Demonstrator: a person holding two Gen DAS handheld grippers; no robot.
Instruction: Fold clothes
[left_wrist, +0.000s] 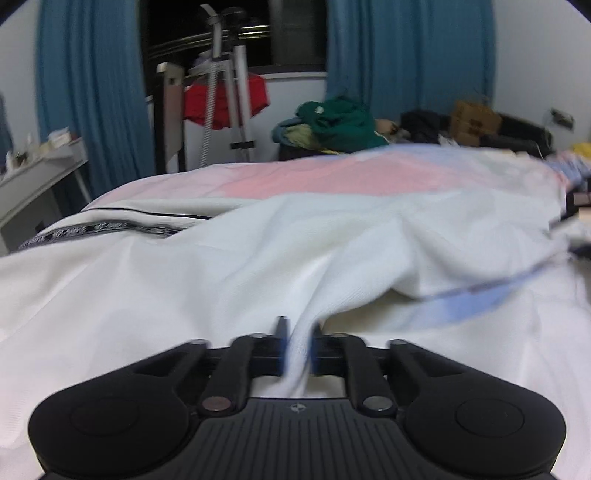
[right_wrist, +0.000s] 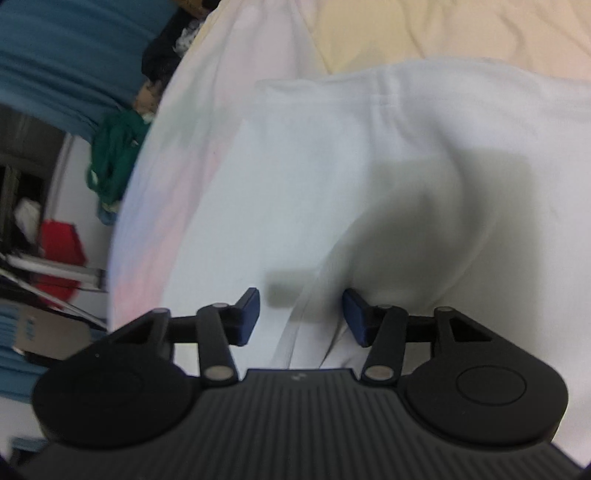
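Observation:
A white garment (left_wrist: 295, 240) with a black lettered band along one edge lies rumpled across the bed. My left gripper (left_wrist: 298, 334) is shut on a pinched ridge of that white cloth, which runs up between its fingers. In the right wrist view the same white garment (right_wrist: 369, 166) spreads flat below, with a stitched hem near its far edge. My right gripper (right_wrist: 301, 315) hovers over it with the jaws apart; a fold of the cloth lies between the blue pads (right_wrist: 249, 314) and neither pad presses on it.
A pink and pale sheet (left_wrist: 314, 177) covers the bed behind the garment, cream bedding (right_wrist: 461, 29) to the right. A green clothes pile (left_wrist: 336, 125), a red item on a metal stand (left_wrist: 225, 99), blue curtains (left_wrist: 88, 85) and a side table (left_wrist: 33, 173) stand beyond.

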